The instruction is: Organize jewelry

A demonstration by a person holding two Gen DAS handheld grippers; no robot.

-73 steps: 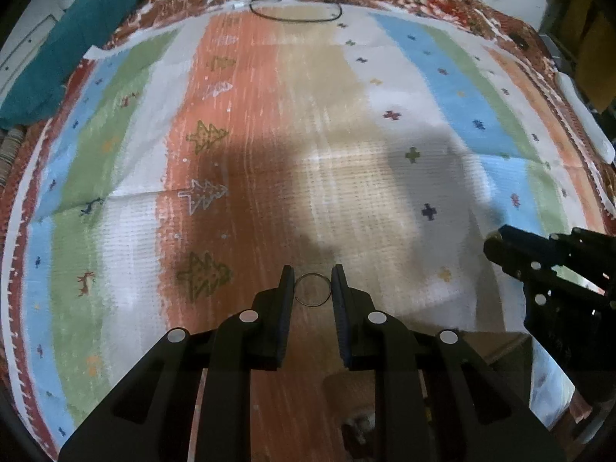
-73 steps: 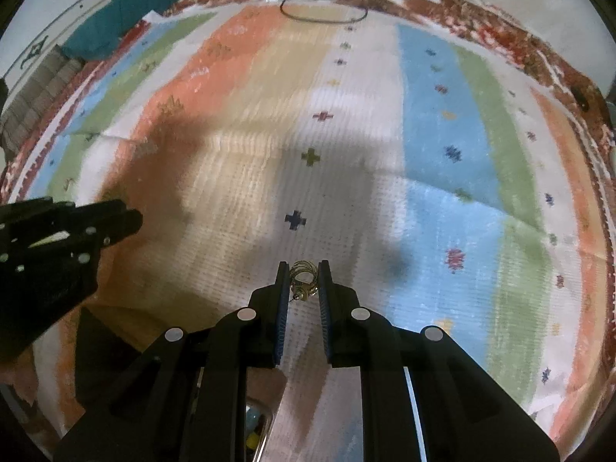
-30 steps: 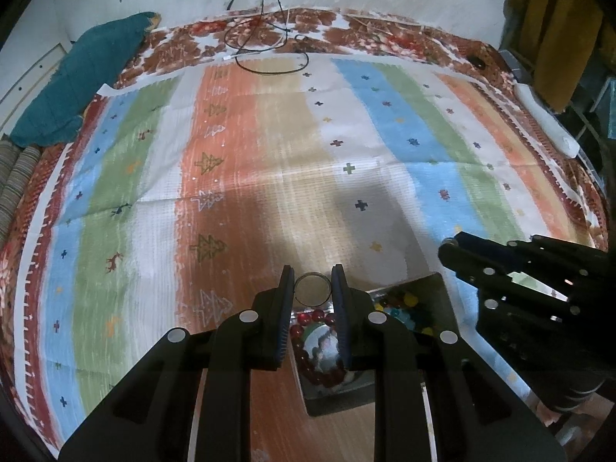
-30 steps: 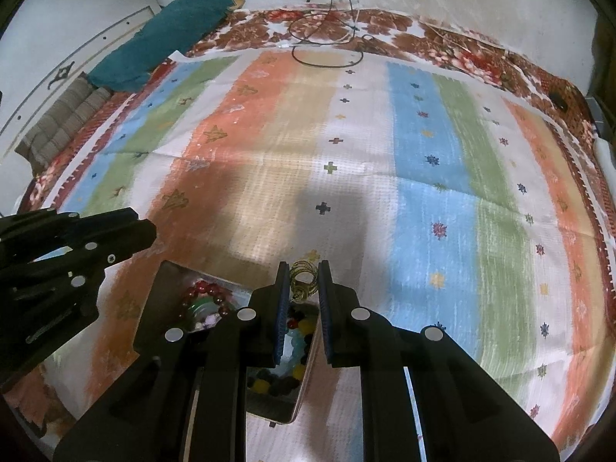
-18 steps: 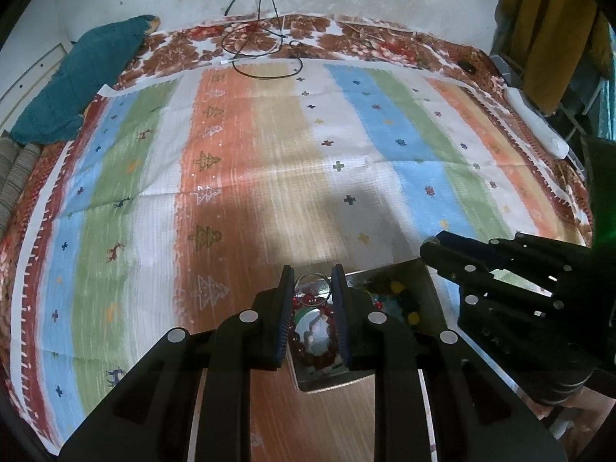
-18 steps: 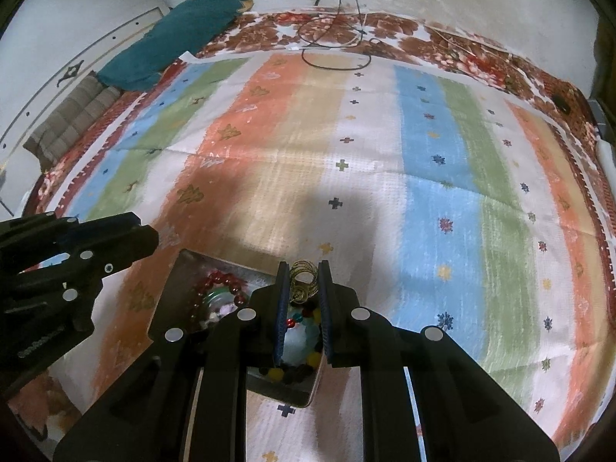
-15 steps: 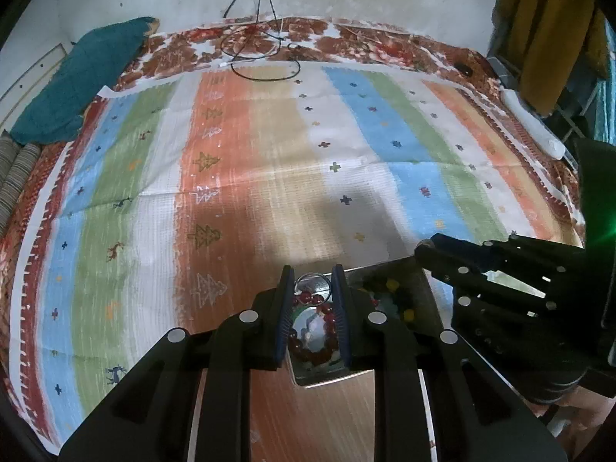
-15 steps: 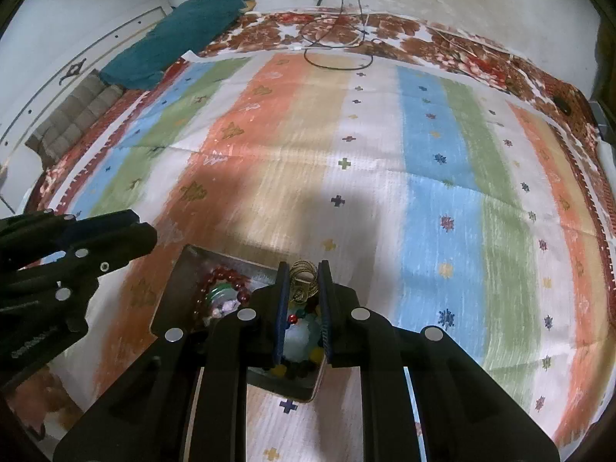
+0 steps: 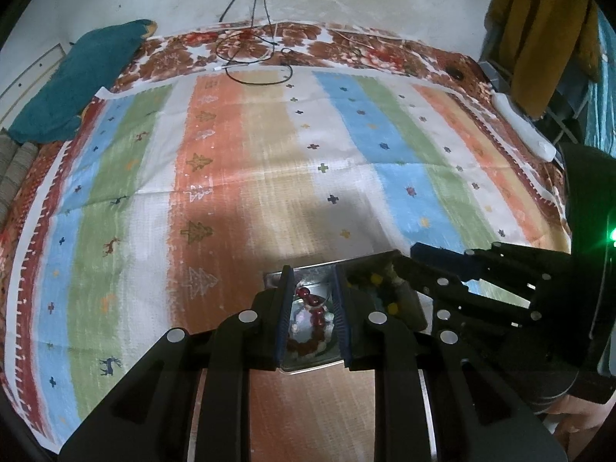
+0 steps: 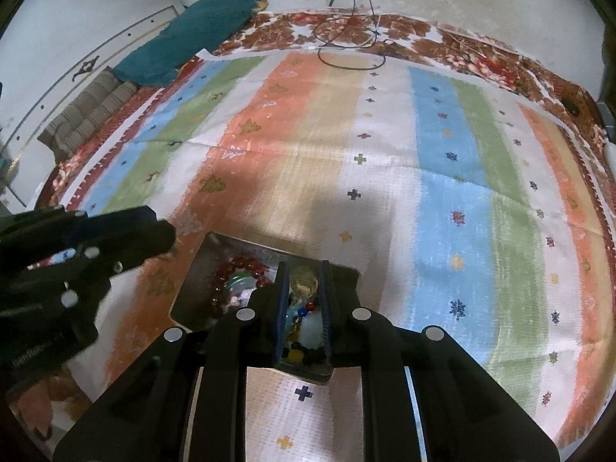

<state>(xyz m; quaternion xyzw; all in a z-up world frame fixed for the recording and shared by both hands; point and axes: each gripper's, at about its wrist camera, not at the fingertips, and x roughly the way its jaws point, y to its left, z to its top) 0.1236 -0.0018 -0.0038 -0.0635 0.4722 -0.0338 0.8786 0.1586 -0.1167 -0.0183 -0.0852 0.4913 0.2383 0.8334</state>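
A metal tray (image 10: 192,285) lies on the striped rug (image 9: 246,177). It holds a red bead bracelet (image 10: 225,283) on its left side and coloured beads (image 10: 304,310) on its right. My left gripper (image 9: 312,277) hangs over the bracelet (image 9: 308,340), shut on a thin wire ring (image 9: 312,283) that shows only faintly. My right gripper (image 10: 304,269) is over the bead side with a blurred gold coiled piece (image 10: 304,283) between its pads. Its jaws are opening. Each gripper shows in the other's view: the right gripper (image 9: 419,254) and the left gripper (image 10: 165,233).
A teal cushion (image 9: 77,81) lies at the rug's far left corner. Black cables (image 9: 250,61) loop at the far edge. A white power strip (image 9: 523,127) and a hanging yellow cloth (image 9: 539,38) are at the far right. A person's hand (image 10: 34,404) shows at the lower left.
Both grippers rose from the bare rug and moved back, bringing the tray under their fingers. The ring and gold piece stayed between the fingers. The gold piece now looks blurred.
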